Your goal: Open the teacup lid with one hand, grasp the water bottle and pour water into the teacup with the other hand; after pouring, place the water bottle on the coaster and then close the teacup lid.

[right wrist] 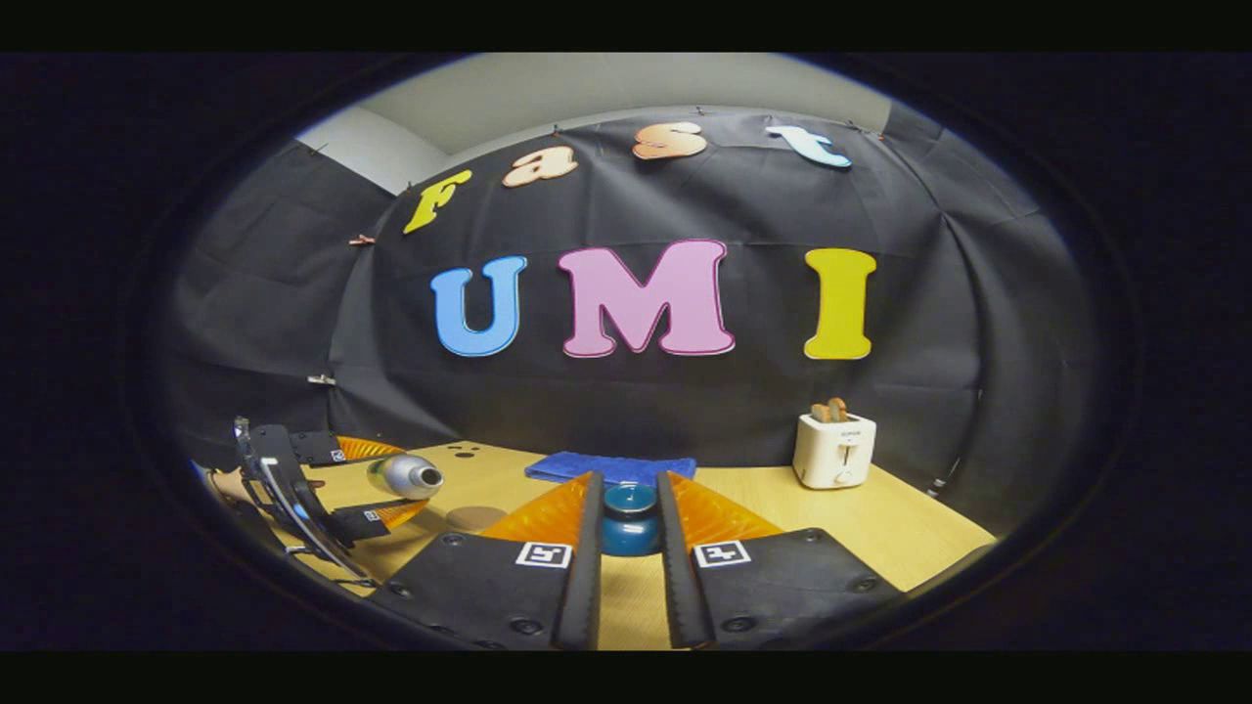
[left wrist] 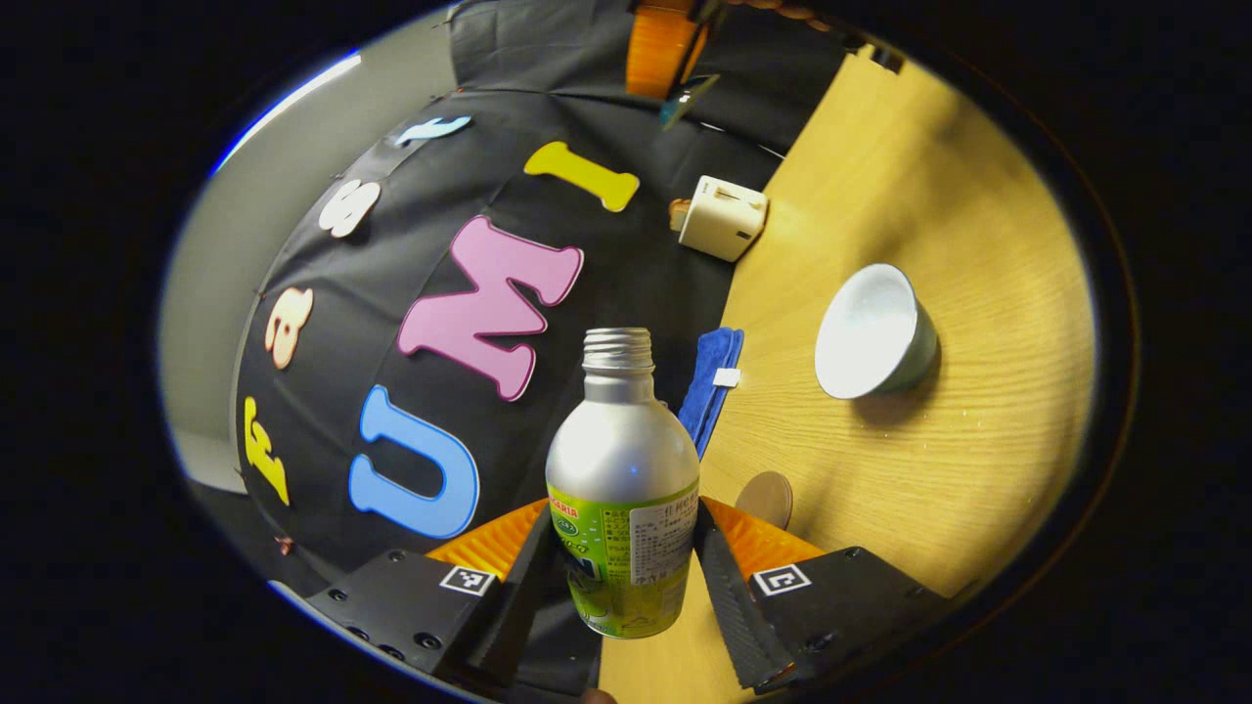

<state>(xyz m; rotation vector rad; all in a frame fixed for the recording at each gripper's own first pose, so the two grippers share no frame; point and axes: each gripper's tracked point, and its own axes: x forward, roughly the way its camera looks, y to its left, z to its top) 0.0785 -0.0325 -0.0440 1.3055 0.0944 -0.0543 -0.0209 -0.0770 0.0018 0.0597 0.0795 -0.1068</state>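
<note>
spanning both views, the wooden table (left wrist: 910, 460) met the black cloth wall (right wrist: 293, 293); on it stood a toaster (right wrist: 833, 449), teacup (left wrist: 873, 332), blue towel (right wrist: 610, 468) and coaster (left wrist: 766, 497). the left gripper (left wrist: 626, 562) clamped the tilted water bottle (left wrist: 622, 469); the right gripper (right wrist: 628, 552) pinched the teacup lid (right wrist: 629, 520).

left gripper view tilted sideways, both perhaps sharing toaster (left wrist: 722, 217)
</note>
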